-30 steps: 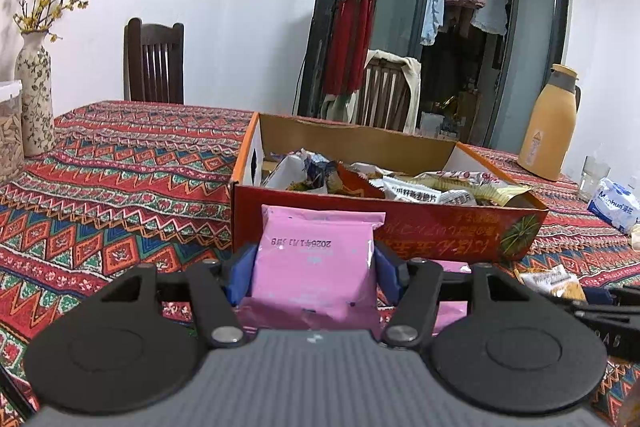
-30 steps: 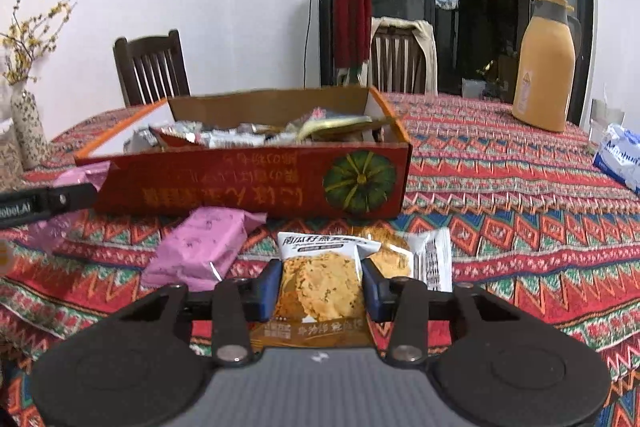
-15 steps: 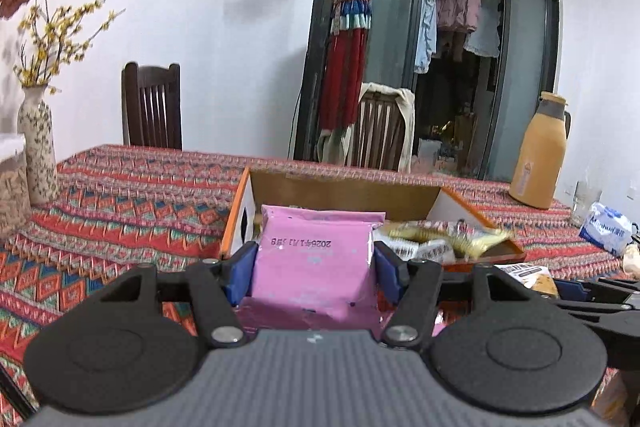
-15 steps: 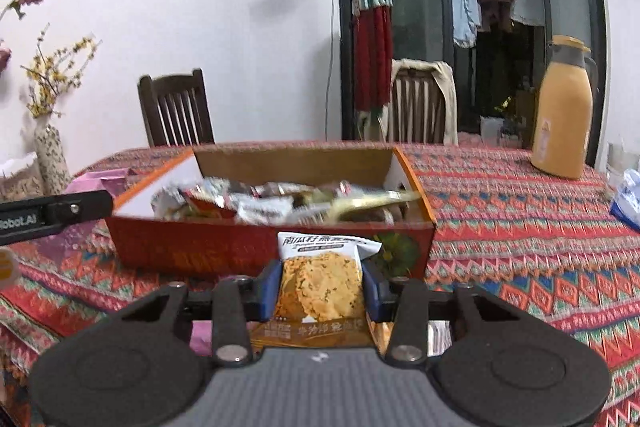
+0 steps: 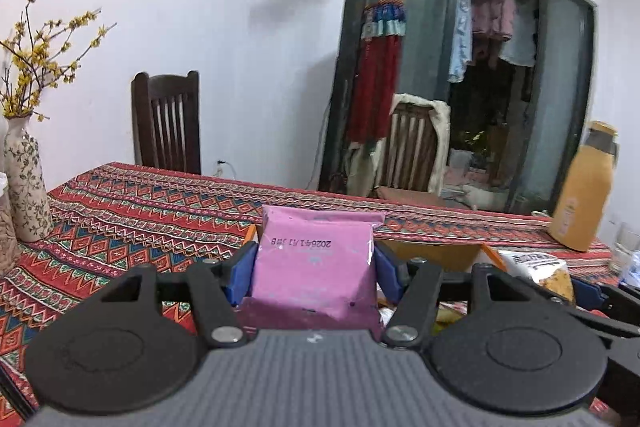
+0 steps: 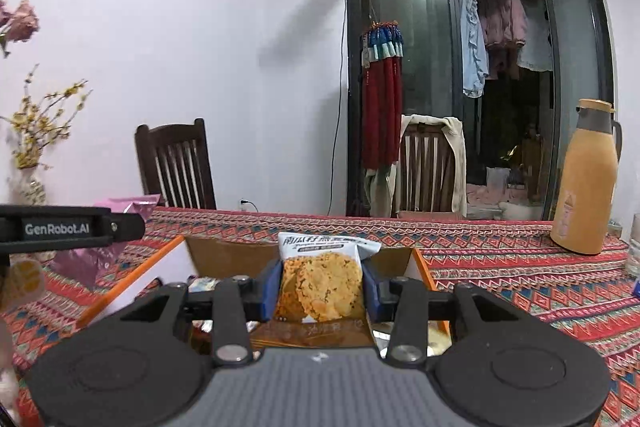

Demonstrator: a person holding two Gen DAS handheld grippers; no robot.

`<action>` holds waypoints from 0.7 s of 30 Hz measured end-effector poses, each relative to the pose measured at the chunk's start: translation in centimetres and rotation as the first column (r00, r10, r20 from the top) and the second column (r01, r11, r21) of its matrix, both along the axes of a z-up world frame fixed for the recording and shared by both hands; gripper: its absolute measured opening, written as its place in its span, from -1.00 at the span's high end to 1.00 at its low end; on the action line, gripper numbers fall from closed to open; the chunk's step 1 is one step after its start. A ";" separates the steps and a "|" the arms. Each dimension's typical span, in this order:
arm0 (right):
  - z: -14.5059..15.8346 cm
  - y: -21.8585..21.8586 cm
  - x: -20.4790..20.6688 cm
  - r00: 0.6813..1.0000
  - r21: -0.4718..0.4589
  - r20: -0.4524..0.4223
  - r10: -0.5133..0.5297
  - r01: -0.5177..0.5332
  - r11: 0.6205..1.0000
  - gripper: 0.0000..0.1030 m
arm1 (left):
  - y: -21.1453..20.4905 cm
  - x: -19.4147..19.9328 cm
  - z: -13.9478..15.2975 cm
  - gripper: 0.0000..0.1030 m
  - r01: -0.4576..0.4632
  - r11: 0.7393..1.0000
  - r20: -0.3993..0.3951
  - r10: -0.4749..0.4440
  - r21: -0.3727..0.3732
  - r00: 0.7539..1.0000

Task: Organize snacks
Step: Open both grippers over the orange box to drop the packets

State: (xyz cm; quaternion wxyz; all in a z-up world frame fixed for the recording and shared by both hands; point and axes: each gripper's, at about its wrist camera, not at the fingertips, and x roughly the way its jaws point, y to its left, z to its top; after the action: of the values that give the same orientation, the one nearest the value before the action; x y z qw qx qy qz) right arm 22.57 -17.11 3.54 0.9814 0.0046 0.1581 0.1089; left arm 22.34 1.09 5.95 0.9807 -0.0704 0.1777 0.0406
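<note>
My left gripper (image 5: pixel 314 273) is shut on a pink snack packet (image 5: pixel 316 259), held upright with a printed date on its face. Behind it only the orange rim and brown inner wall of the cardboard snack box (image 5: pixel 436 253) show. My right gripper (image 6: pixel 320 285) is shut on a white packet picturing an orange-brown biscuit (image 6: pixel 322 279), raised over the near edge of the same box (image 6: pixel 216 253). In the right wrist view the left gripper (image 6: pixel 68 229) reaches in from the left with its pink packet (image 6: pixel 128 205). The biscuit packet (image 5: pixel 536 267) also shows at the right of the left wrist view.
A patterned red tablecloth (image 5: pixel 140 211) covers the table. A flowered vase (image 5: pixel 24 187) stands at the left, a tan thermos (image 6: pixel 586 183) and a glass (image 6: pixel 634 247) at the right. Two wooden chairs (image 6: pixel 176 163) stand behind the table.
Both grippers rose with their packets and moved forward toward the box. The box front and loose packets on the cloth dropped out of view; only the box's rim and far wall remain visible.
</note>
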 end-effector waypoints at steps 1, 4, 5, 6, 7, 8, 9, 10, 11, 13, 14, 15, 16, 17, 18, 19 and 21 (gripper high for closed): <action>-0.4 -0.1 0.8 1.000 0.006 -0.003 -0.004 0.004 1.000 0.21 | 0.2 0.6 -0.5 -0.22 -0.009 1.000 -0.005 0.009 -0.004 1.000; -2.0 -0.5 2.6 1.000 0.031 -0.028 -0.010 0.011 0.999 0.20 | 0.6 2.0 -2.6 -0.22 -0.026 1.000 -0.026 0.025 -0.013 0.999; -2.6 -0.6 3.1 0.999 0.039 -0.041 -0.009 0.011 0.999 0.15 | 0.7 2.4 -3.1 -0.22 -0.024 1.000 -0.035 0.023 -0.011 0.999; -3.1 -0.8 3.5 0.998 0.039 -0.057 -0.011 0.014 0.999 0.15 | 0.9 2.6 -3.4 -0.22 -0.016 1.000 -0.042 0.015 -0.013 0.999; -3.4 -0.9 3.7 0.997 0.036 -0.070 -0.017 0.019 0.999 0.12 | 1.2 2.6 -3.5 -0.32 -0.016 1.000 -0.042 0.015 -0.021 0.999; -3.5 -1.0 3.9 0.997 0.039 -0.076 -0.017 0.020 0.999 -0.15 | 1.5 2.5 -3.5 -0.63 -0.021 0.999 -0.035 0.019 -0.035 0.999; -3.5 -1.3 3.8 0.997 0.052 -0.078 -0.017 0.021 0.998 -0.61 | 1.8 2.2 -3.4 -0.76 -0.032 0.999 -0.021 0.031 -0.042 0.999; -3.5 -1.4 3.6 0.997 0.060 -0.071 -0.023 0.027 0.998 -0.82 | 2.0 1.8 -3.3 -0.98 -0.049 0.998 -0.002 0.049 -0.046 0.999; -3.4 -1.5 3.4 0.998 0.062 -0.058 -0.035 0.039 0.997 -1.00 | 2.1 1.5 -3.1 -1.00 -0.063 0.997 0.015 0.064 -0.050 0.998; -3.3 -1.8 2.8 0.998 0.069 -0.032 -0.049 0.051 0.996 -1.00 | 2.3 1.0 -2.8 -1.00 -0.073 0.995 0.032 0.075 -0.064 0.997; -3.3 -1.9 2.8 0.998 0.079 -0.028 -0.049 0.051 0.996 -1.00 | 2.4 0.8 -2.8 -1.00 -0.076 0.995 0.035 0.079 -0.069 0.996; -3.3 -2.1 2.6 0.998 0.088 -0.026 -0.049 0.051 0.995 -1.00 | 2.3 0.7 -2.8 -1.00 -0.080 0.994 0.036 0.082 -0.069 0.996; -3.4 -2.2 2.7 0.998 0.090 -0.026 -0.050 0.052 0.995 -1.00 | 2.3 0.7 -2.8 -1.00 -0.082 0.994 0.032 0.084 -0.065 0.996; -3.4 -2.2 2.7 0.998 0.090 -0.026 -0.052 0.054 0.994 -1.00 | 2.2 0.8 -2.8 -1.00 -0.083 0.995 0.029 0.085 -0.061 0.996; -3.5 -2.2 2.7 0.998 0.090 -0.025 -0.055 0.057 0.994 -1.00 | 2.1 0.8 -2.9 -1.00 -0.086 0.995 0.024 0.087 -0.058 0.996; -3.5 -2.3 2.7 0.998 0.091 -0.025 -0.058 0.060 0.994 -1.00 | 2.0 0.9 -3.0 -1.00 -0.087 0.995 0.020 0.088 -0.056 0.996; -3.4 -2.4 2.7 0.998 0.096 -0.022 -0.061 0.062 0.993 -1.00 | 1.9 0.9 -3.0 -1.00 -0.088 0.995 0.018 0.089 -0.054 0.996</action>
State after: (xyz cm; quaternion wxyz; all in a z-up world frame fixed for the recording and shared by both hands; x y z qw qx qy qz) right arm 25.26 -19.55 0.13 0.9814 0.0577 0.1616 0.0860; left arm 23.25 2.99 2.96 0.9775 -0.1048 0.1657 0.0784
